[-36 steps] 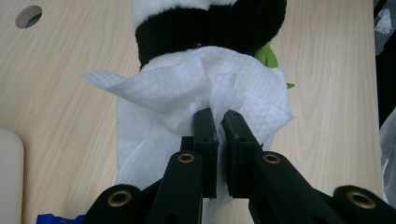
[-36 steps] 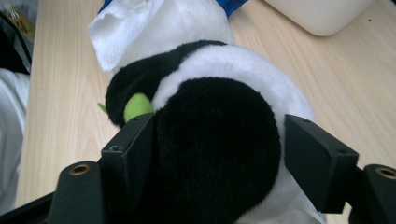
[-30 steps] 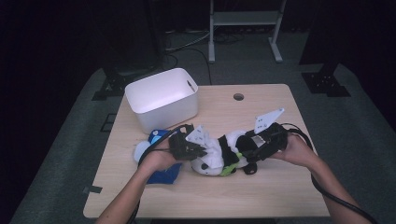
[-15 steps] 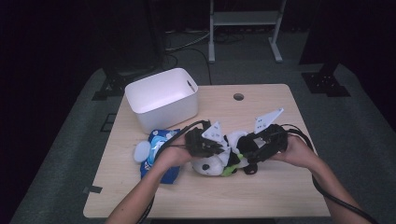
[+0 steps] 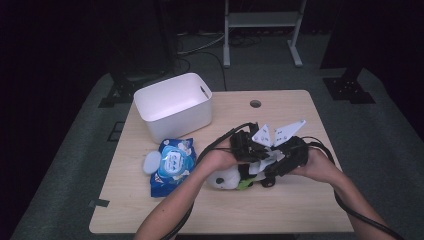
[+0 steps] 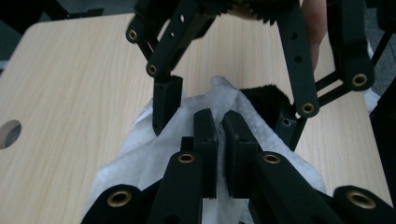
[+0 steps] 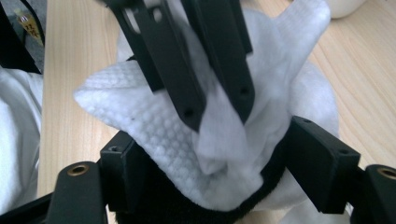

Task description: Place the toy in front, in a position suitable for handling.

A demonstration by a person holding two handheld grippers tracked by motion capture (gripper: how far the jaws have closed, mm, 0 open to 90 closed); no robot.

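A black-and-white plush toy (image 5: 225, 178) lies on the wooden table (image 5: 300, 210) right of centre. My right gripper (image 5: 261, 172) comes in from the right and is shut on the toy, its jaws standing wide around the toy's black part (image 7: 187, 210). My left gripper (image 5: 264, 156) reaches over from the left, shut on a white textured wipe (image 6: 154, 154). The wipe (image 7: 135, 112) drapes over the toy between the right gripper's (image 7: 224, 163) jaws. In the left gripper view my left gripper (image 6: 220, 116) pinches the cloth, with the right gripper's fingers (image 6: 166, 105) facing it.
A blue wipes pack (image 5: 172, 165) with its round lid flipped open lies left of the toy. A white bin (image 5: 172, 105) stands at the back left. A cable hole (image 5: 255, 103) sits near the far edge. Cables trail off the table's front.
My left hand has moved right, from beside the blue pack to the toy, carrying the wipe. The right hand and the toy have stayed put.
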